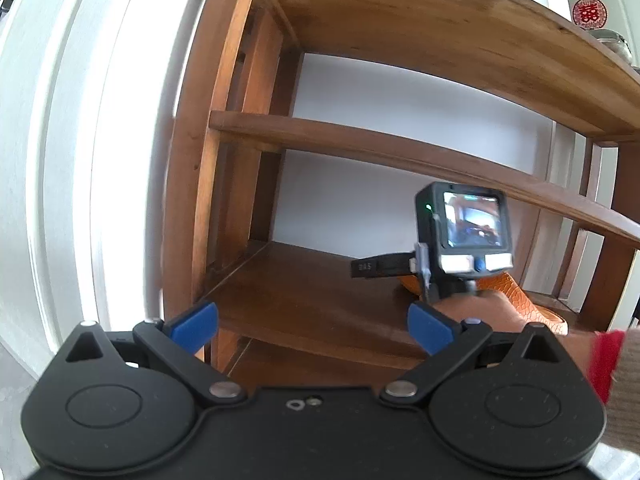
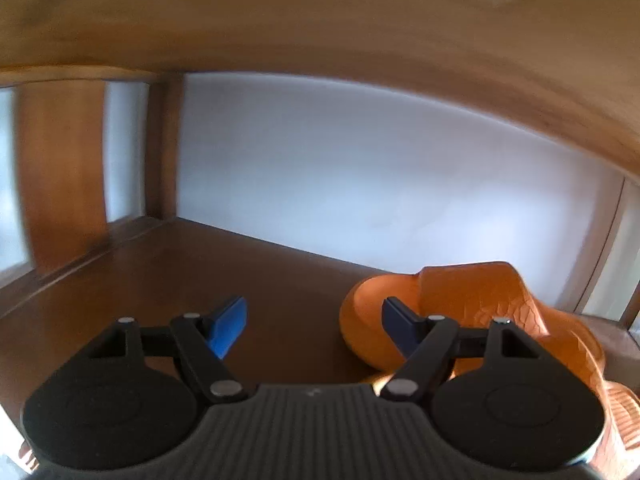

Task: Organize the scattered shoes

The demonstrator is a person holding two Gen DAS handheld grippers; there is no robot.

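On the far left of the left wrist view stands a white door (image 1: 60, 160). Next to it is a brown wooden shoe rack (image 1: 224, 120) with flat boards one above the other.

The left tongs (image 1: 312, 326) hang in front of the rack, near the front left corner of the lower shelf (image 1: 304, 292). Their blue pads (image 1: 194, 326) are wide apart. Nothing is between them.

More to the right, the right tongs reach in over that same shelf. In the left wrist view only the back of that tool shows, with its little camera screen (image 1: 472, 220) and a hand (image 1: 480, 312) holding it. A red cuff (image 1: 606, 356) and a tan sleeve (image 1: 628, 380) sit at the wrist.

In the right wrist view the right tongs (image 2: 314, 330) are also wide apart. Only the bare brown shelf (image 2: 160, 280) shows in the gap. The left blue pad (image 2: 228, 328) hangs over the bare board. The right pad is in front of the shoe's rim, and it is not clear if it touches.

The orange shoe (image 2: 480, 304) lies on the right part of the shelf, close to the white back wall (image 2: 360, 180). Its open end is toward the middle of the shelf. The same shoe (image 1: 516, 292) peeks out from behind the hand in the left wrist view.
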